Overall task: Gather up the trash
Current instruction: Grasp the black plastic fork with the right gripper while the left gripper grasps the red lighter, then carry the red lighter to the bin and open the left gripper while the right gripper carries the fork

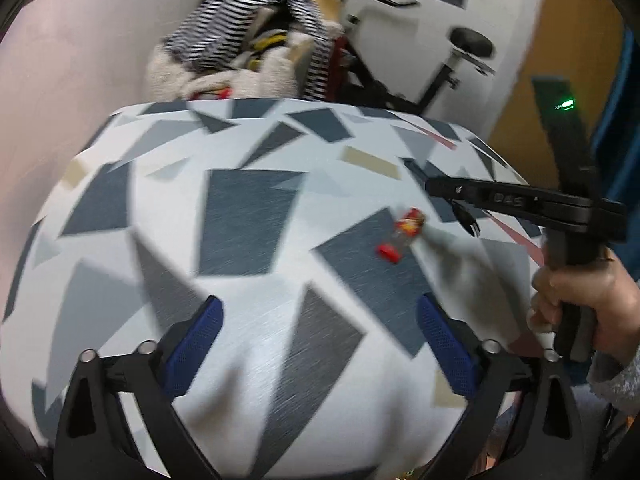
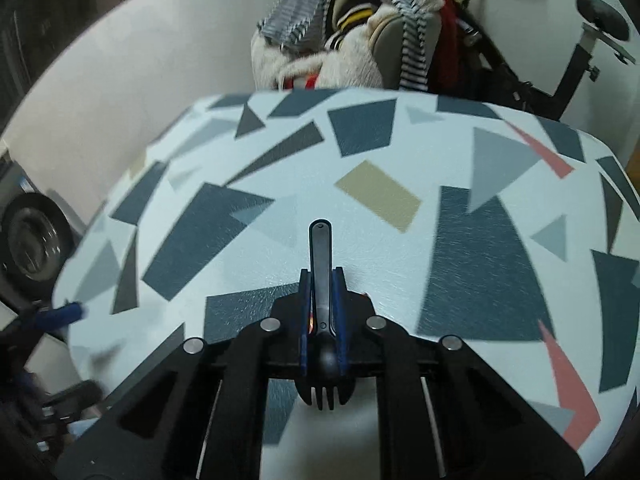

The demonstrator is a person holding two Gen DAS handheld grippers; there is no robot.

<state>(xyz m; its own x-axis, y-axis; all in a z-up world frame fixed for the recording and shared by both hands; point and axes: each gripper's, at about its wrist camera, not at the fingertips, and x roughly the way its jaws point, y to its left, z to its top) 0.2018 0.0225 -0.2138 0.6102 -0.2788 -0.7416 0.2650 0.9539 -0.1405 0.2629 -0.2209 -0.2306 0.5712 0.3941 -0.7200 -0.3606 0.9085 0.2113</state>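
Note:
A small red sauce packet [image 1: 402, 236] lies on the patterned table [image 1: 248, 216], right of centre in the left wrist view. My left gripper [image 1: 320, 344] is open and empty, low over the table, with the packet ahead and to the right. My right gripper [image 2: 322, 280] is shut on a black plastic fork [image 2: 321, 280], handle pointing forward and tines toward the camera. The right gripper also shows in the left wrist view [image 1: 420, 178], above and right of the packet, with the fork [image 1: 466, 218] hanging under it.
A chair piled with striped and fleecy clothes [image 1: 240, 48] stands behind the table's far edge. An exercise bike [image 2: 580, 52] stands at the back right. A washing machine door [image 2: 32, 236] is at the left. The table's edges curve away all round.

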